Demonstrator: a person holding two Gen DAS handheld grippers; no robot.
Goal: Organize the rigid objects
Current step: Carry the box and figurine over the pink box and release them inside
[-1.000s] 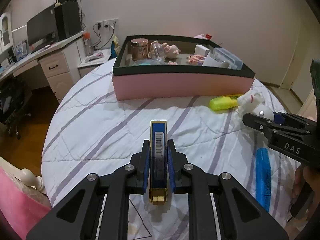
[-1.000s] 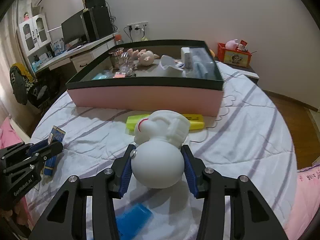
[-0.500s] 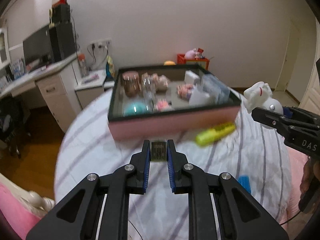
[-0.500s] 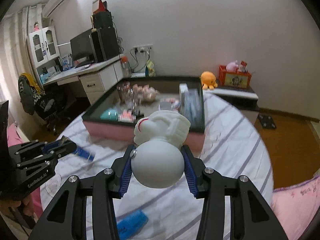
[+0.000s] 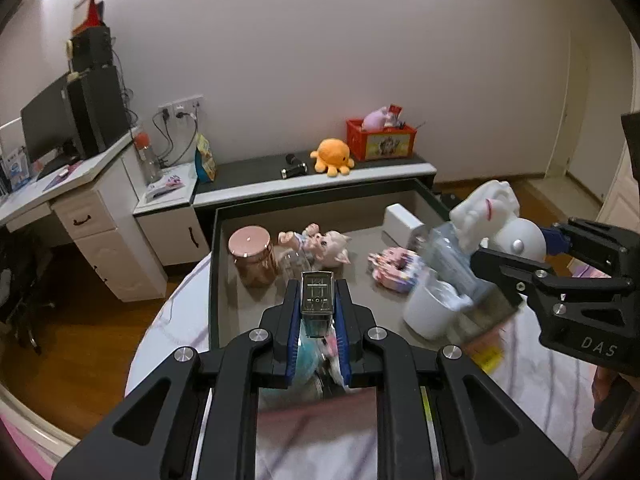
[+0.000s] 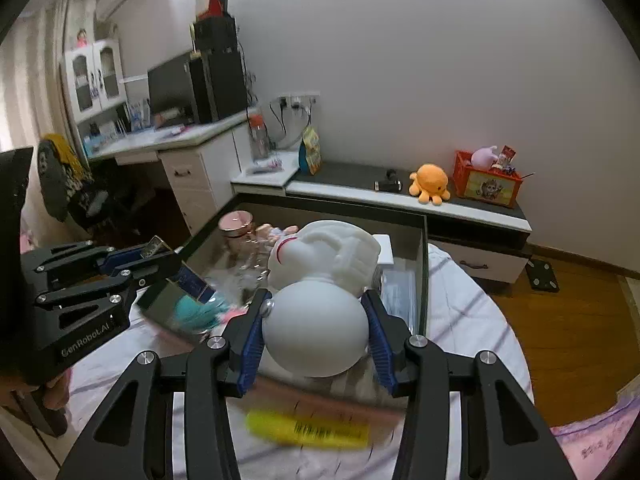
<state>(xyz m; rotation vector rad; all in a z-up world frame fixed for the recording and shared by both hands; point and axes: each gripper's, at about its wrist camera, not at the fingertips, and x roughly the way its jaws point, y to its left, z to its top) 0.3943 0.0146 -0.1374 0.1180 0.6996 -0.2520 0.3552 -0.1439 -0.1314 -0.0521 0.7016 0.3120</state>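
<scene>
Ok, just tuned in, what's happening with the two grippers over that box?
A person is tidying objects into the pink box on the bed. The left gripper is shut on a slim blue-and-gold box, held above the box's near edge. The right gripper is shut on a white figurine, also above the box. A yellow highlighter lies outside on the bedspread.

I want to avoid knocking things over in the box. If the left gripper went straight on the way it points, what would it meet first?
Probably the clear glass jar just past the slim box held by the left gripper, then the pig figurine; depth is unclear.
</scene>
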